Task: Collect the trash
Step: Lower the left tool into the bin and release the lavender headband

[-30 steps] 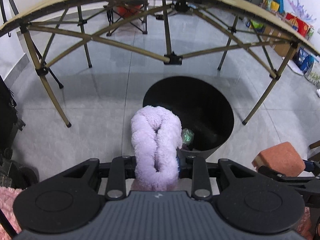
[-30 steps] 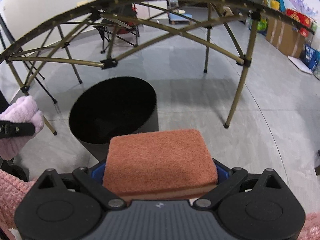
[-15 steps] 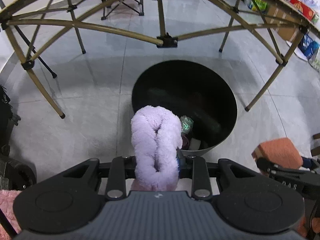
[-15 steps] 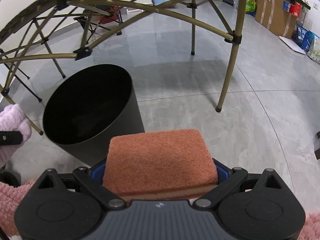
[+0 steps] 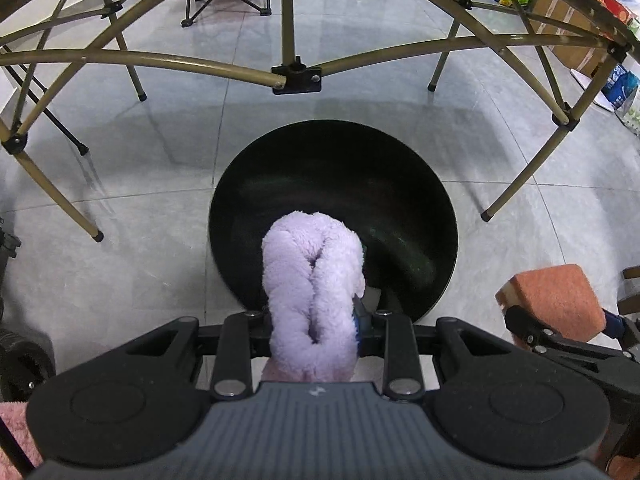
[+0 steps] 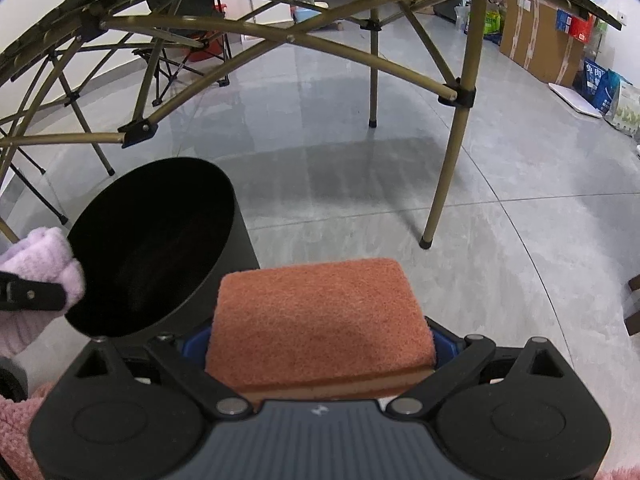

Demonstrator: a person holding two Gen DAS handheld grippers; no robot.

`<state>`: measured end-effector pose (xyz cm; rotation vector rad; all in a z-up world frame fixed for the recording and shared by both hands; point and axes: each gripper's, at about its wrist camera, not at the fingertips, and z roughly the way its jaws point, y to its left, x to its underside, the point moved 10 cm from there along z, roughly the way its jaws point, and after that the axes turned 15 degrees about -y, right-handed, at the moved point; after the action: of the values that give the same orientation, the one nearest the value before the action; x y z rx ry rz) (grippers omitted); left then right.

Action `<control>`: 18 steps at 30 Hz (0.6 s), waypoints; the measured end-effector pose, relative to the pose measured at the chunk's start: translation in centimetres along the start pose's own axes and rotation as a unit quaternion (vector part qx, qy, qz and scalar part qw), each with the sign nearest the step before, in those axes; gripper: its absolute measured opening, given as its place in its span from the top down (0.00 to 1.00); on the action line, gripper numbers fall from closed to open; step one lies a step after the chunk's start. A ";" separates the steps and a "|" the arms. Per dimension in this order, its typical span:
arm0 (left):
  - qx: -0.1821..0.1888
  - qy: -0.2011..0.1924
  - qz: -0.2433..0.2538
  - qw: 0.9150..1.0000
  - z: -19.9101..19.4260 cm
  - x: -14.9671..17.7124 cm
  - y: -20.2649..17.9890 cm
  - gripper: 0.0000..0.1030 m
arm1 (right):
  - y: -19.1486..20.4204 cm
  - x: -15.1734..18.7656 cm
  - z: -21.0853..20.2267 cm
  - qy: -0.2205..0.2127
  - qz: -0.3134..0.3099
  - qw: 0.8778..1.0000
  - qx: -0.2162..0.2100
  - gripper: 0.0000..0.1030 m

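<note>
My left gripper (image 5: pixel 314 316) points steeply down, its fingers clamped tight on a lilac fluffy cloth (image 5: pixel 314 280) hanging over the near rim of the black bin (image 5: pixel 400 184). My right gripper (image 6: pixel 320 344) grips an orange sponge (image 6: pixel 320 316) beside the bin. The cloth and sponge hide the fingertips.

This looks like an indoor work or storage room, not a lived-in home. A grey tiled floor (image 6: pixel 520 184) runs under a folding camp table (image 5: pixel 296 78) with bare metal legs. Cardboard boxes (image 6: pixel 536 40) and printed bags (image 6: pixel 600 84) line the far wall, and a folding chair (image 6: pixel 188 52) stands behind.
</note>
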<state>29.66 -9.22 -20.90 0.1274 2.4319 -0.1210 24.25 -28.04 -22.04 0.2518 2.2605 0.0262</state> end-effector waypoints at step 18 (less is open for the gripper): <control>-0.027 0.033 -0.029 0.999 5.9 -2.8 -1.7 0.71 | -2.9 -2.5 6.1 -0.031 0.047 0.998 0.030 0.04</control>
<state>35.37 -11.81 -23.51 0.0358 2.5040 -0.0774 29.97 -31.77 -24.41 0.3848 2.1884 0.0003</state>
